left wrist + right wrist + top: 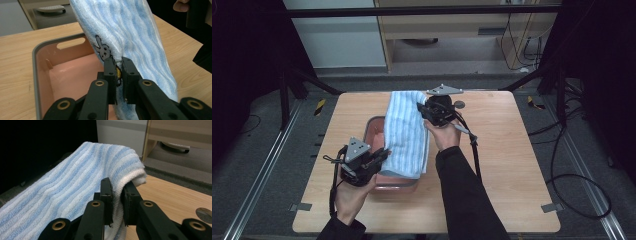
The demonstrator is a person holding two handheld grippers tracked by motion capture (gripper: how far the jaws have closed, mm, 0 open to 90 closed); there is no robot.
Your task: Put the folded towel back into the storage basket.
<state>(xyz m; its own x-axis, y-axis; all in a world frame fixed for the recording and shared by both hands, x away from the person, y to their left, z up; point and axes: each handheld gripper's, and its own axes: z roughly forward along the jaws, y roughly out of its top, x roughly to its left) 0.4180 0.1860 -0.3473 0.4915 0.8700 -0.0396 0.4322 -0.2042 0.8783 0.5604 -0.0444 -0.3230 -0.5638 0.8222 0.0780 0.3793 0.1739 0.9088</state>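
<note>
Currently a blue-and-white striped terry towel (406,132) hangs stretched between two pairs of tongs over a shallow pink plastic tub with a grey rim (374,121), near the middle of the high view. The tub sits on the light wooden table (512,165).

Left tongs (384,154), lower left of centre in the high view: closed on the towel's near edge. The left gripper view has the jaws pinching the cloth just below a small embroidered rabbit (102,50), with a bit of yellow stitching caught between them. Bite looks narrow, close to the hem.

Right tongs (422,111), upper centre of the high view: closed on the far end of the towel. The right gripper view shows a folded, rounded bunch of cloth between the jaws, the rest of the towel running off toward the lower left of that frame.

Towel is clear of the table at the far end and sags toward the tub at the near end; its lower part is hidden, so contact with the tub floor cannot be told.

Risks, as judged:
- Thin edge grip on the left could slip if the two hands pull apart, dropping that end.
- Bunched grip on the right may shed a layer under tension.
- Sagging cloth could snag the tub rim and drag or tip the tub.
</note>
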